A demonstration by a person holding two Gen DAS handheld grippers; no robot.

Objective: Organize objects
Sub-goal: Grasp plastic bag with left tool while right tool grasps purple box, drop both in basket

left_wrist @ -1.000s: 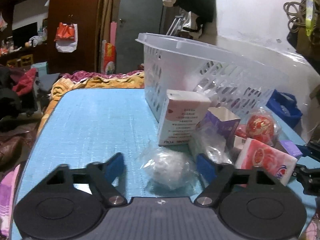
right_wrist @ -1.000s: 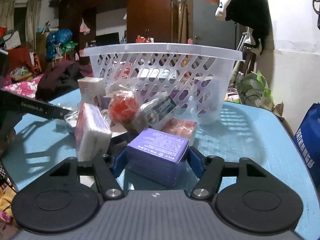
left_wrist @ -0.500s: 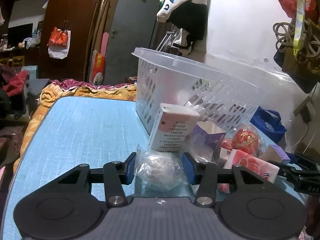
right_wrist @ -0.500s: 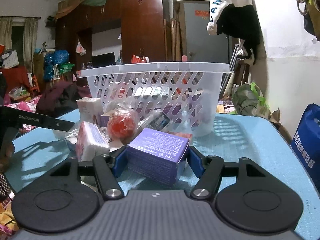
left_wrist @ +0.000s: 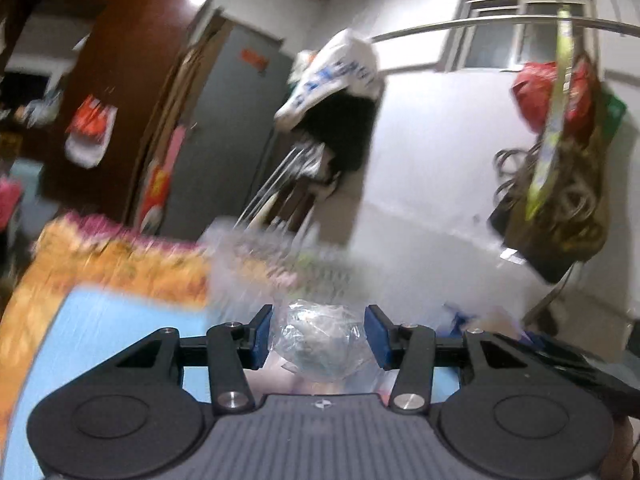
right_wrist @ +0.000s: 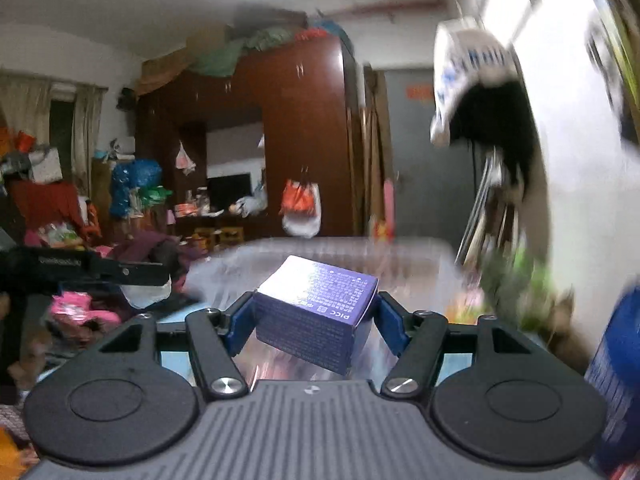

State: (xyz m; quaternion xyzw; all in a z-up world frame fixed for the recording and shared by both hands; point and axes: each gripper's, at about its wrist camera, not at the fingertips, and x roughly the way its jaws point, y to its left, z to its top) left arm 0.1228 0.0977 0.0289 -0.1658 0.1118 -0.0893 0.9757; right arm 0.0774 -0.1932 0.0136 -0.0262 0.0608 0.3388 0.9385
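Right gripper (right_wrist: 314,322) clamping purple box (right_wrist: 316,312) printed "PICC", left gripper (left_wrist: 318,340) clamping plastic-wrapped ball (left_wrist: 318,344)

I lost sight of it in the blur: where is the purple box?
In the right wrist view, the purple box sits clamped in the right gripper, lifted in front of the blurred white basket.

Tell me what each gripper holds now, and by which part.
The left gripper holds a clear plastic-wrapped bundle by its two sides. The right gripper holds a purple box by its two opposite side faces.
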